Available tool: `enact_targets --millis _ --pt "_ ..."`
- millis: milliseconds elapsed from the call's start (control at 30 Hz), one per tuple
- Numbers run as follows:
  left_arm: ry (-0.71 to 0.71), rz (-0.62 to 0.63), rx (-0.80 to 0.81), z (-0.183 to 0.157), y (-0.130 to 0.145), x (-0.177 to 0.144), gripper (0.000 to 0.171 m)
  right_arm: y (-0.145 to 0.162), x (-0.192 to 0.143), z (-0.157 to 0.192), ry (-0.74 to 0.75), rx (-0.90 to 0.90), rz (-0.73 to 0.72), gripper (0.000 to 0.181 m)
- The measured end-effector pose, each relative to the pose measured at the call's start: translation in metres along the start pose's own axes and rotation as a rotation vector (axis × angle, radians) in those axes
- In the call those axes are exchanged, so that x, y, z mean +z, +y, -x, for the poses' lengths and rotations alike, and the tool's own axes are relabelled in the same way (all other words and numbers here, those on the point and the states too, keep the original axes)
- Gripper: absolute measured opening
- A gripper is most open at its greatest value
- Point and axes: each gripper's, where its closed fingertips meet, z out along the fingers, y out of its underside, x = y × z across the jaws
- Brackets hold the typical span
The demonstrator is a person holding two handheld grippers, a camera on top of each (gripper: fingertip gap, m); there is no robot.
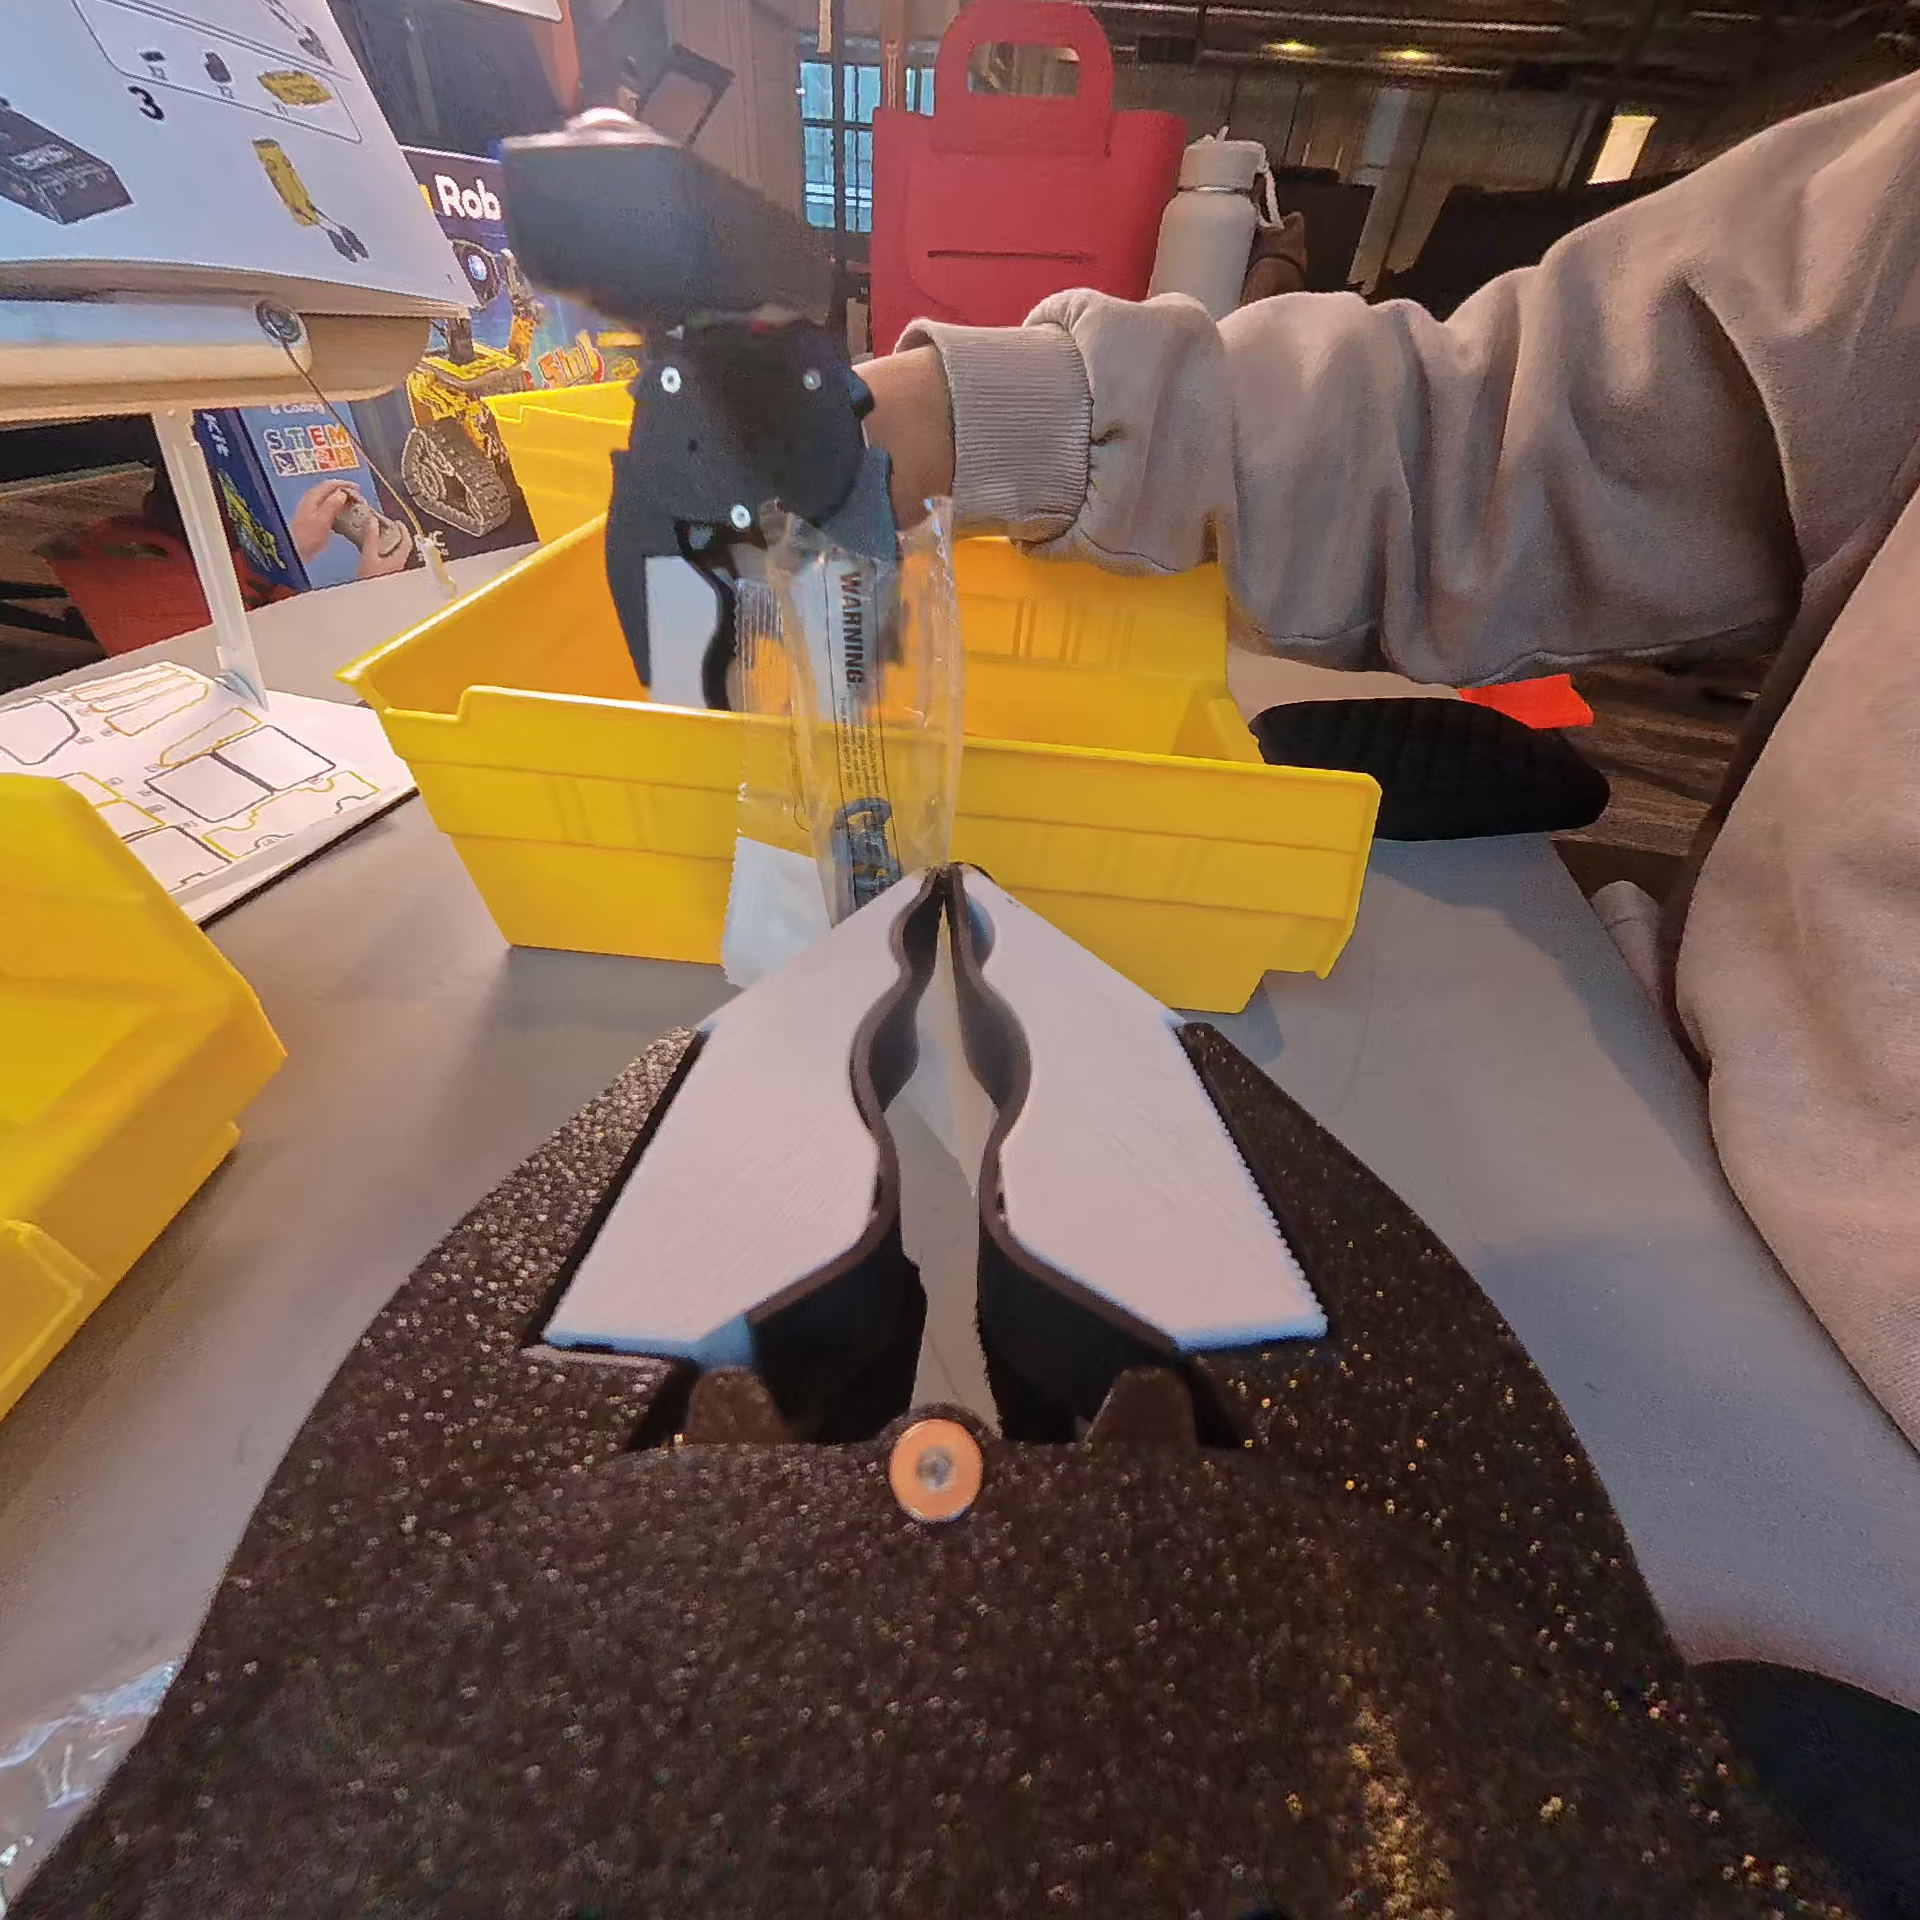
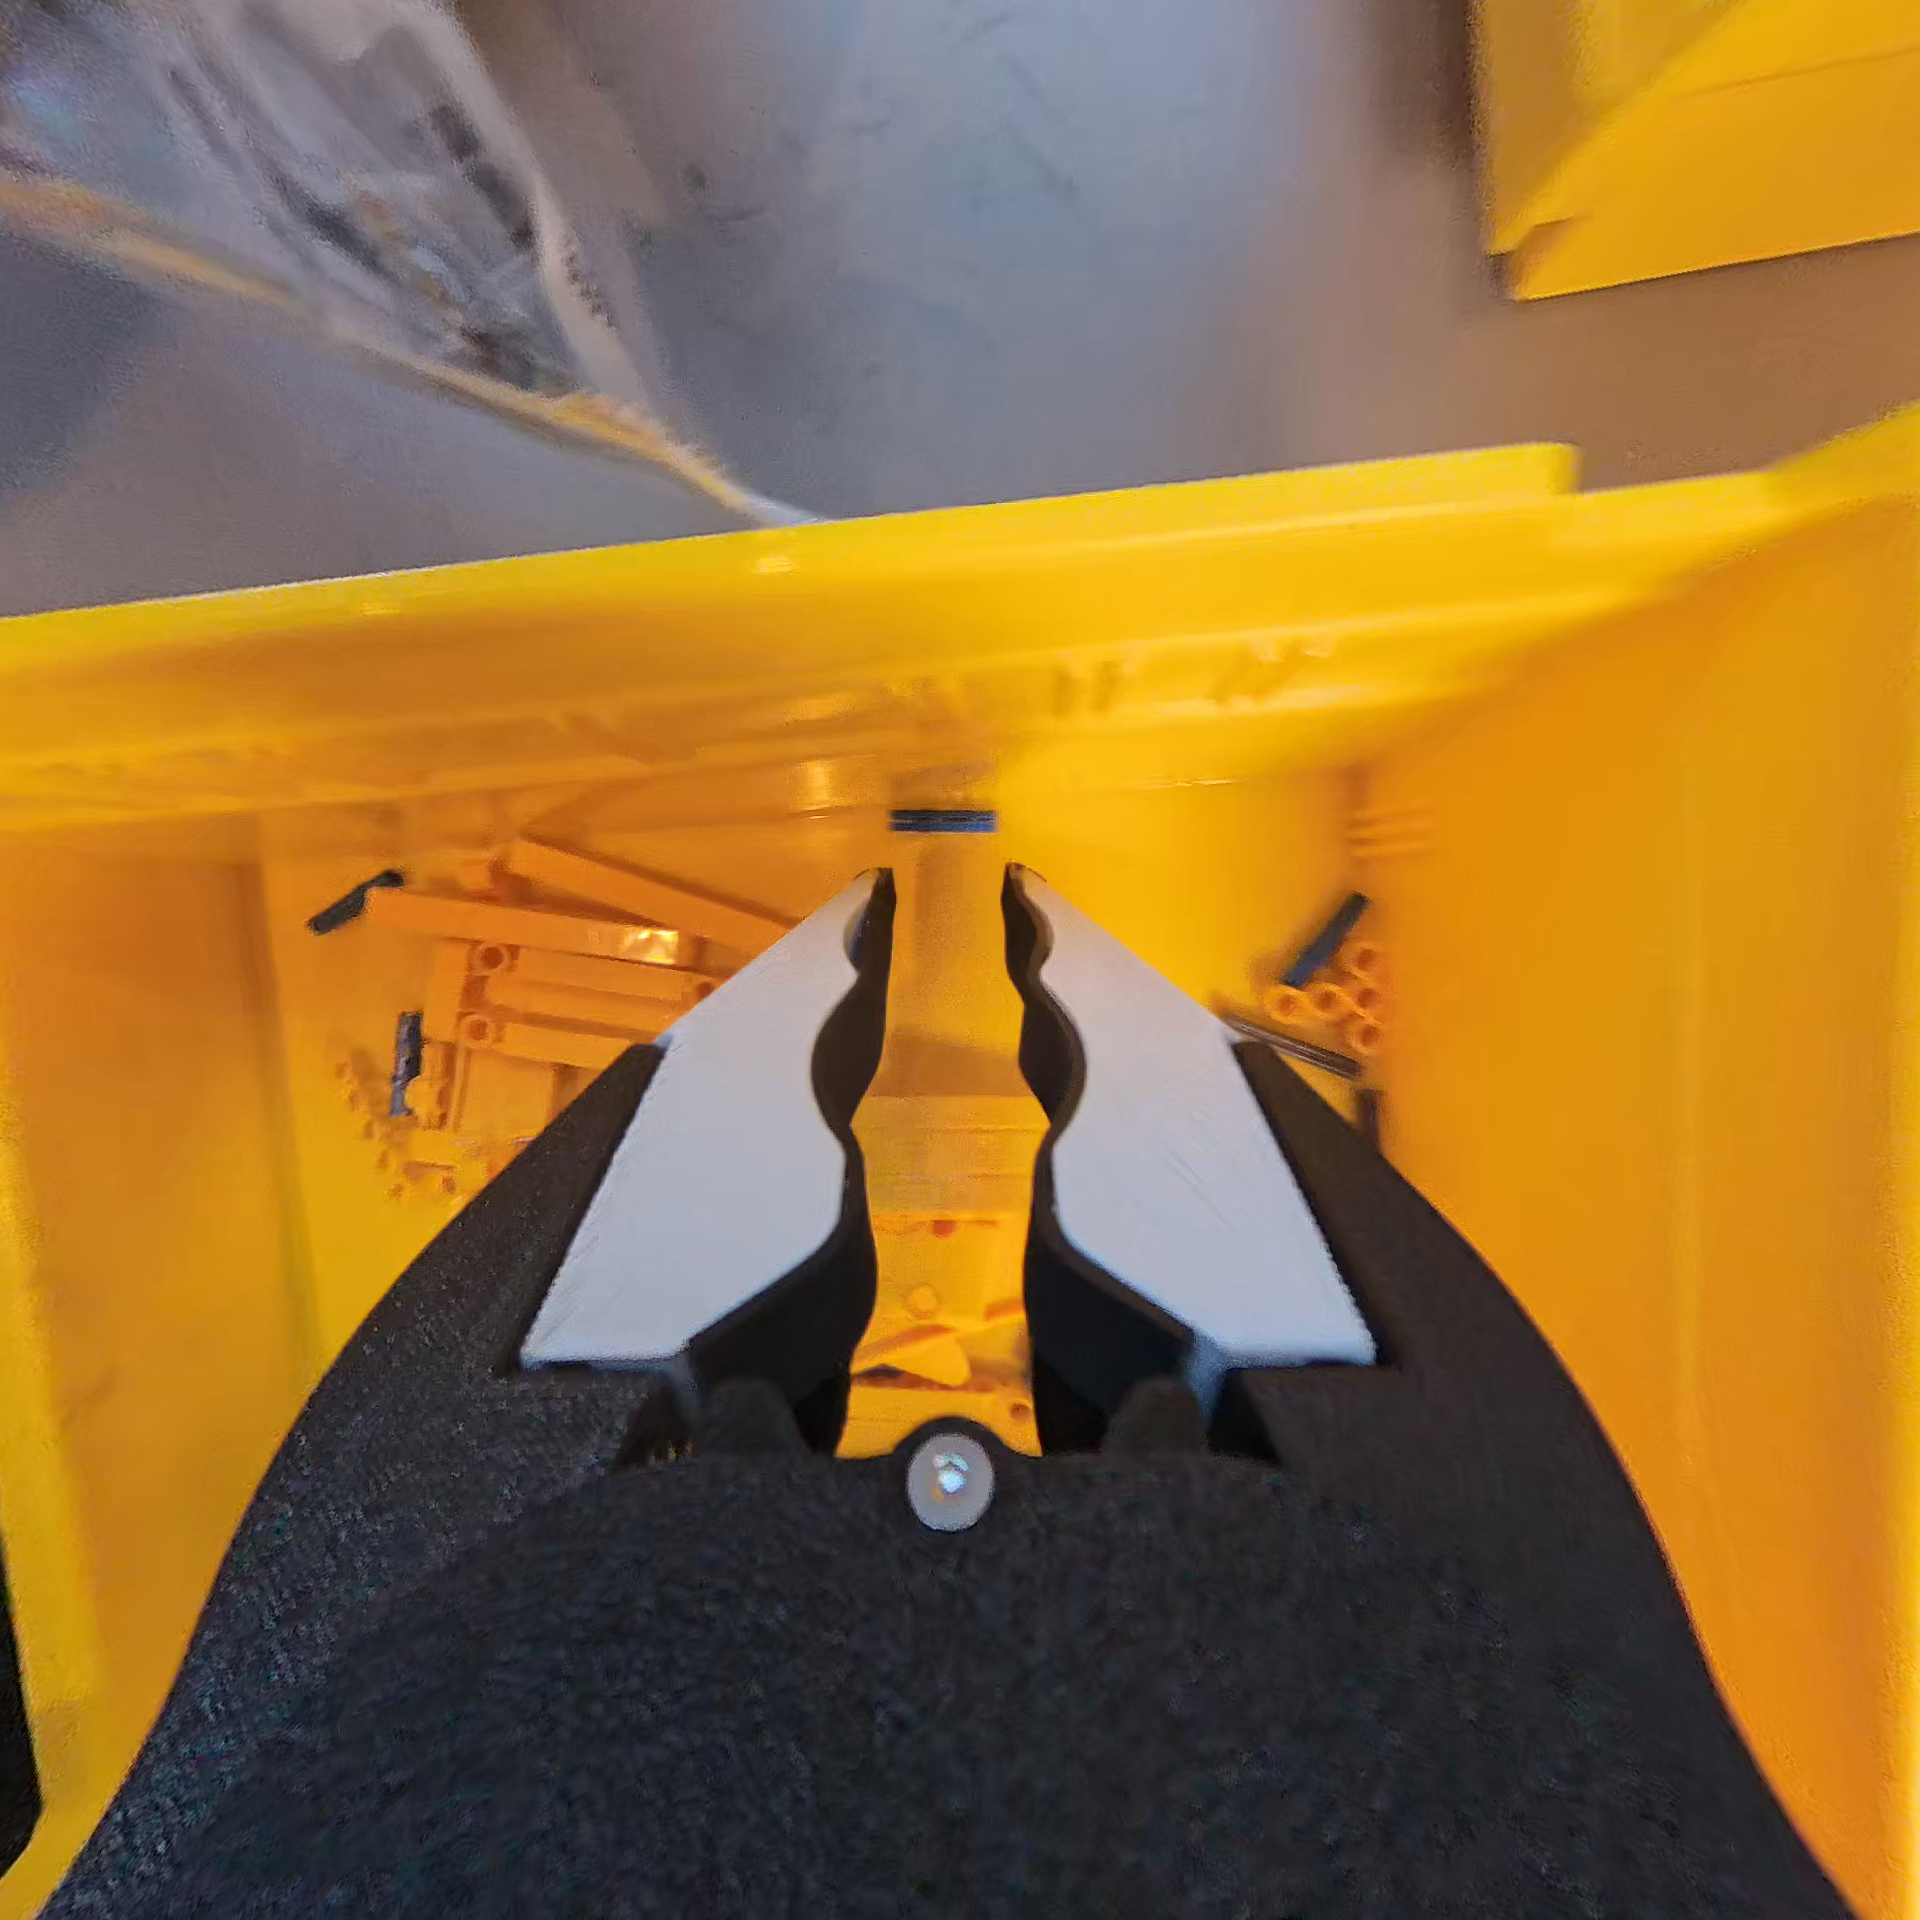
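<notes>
Left gripper (image 1: 943, 878) clamped on clear bag (image 1: 854, 665) above yellow bin (image 1: 1143, 800), near table's (image 1: 436, 1091) middle. Right gripper (image 2: 948, 878) over bin, jaws slightly apart, empty. Loose yellow pieces (image 2: 561, 966) already inside.

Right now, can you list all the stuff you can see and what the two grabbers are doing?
Plastic bag: one, clear, upright before the big bin, pinched at its bottom.
Bins: three, yellow; big one mid-table, one behind, one left.
Building pieces: many, yellow and black, inside the big bin.
Instruction sheets: white, left.
Toy box: blue, behind.
Tote: red, back.
Bottle: white, beside it.
Left gripper: shut on bag.
Right gripper: open, over bin.
</notes>
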Motion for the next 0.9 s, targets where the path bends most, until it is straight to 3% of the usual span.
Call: enact_targets --millis 133,267,500,633,900 --pt "0.003 0.009 -0.007 0.001 0.003 0.002 0.0 0.011 -0.023 -0.058 0.257 0.197 -0.012 0.02" --pt "0.0 0.012 0.0 0.0 0.003 0.001 0.0 0.031 -0.018 -0.073 0.32 0.34 0.042 0.02" --pt "0.003 0.014 0.0 0.0 0.002 0.001 0.0 0.035 -0.004 -0.07 0.288 0.429 0.045 0.019" --pt "0.002 0.02 0.006 -0.001 0.002 0.001 0.0 0.036 0.001 -0.062 0.252 0.399 0.048 0.004" --pt "-0.002 0.015 0.013 -0.002 0.0 0.0 0.0 0.025 -0.008 -0.045 0.206 0.336 0.019 0.003"
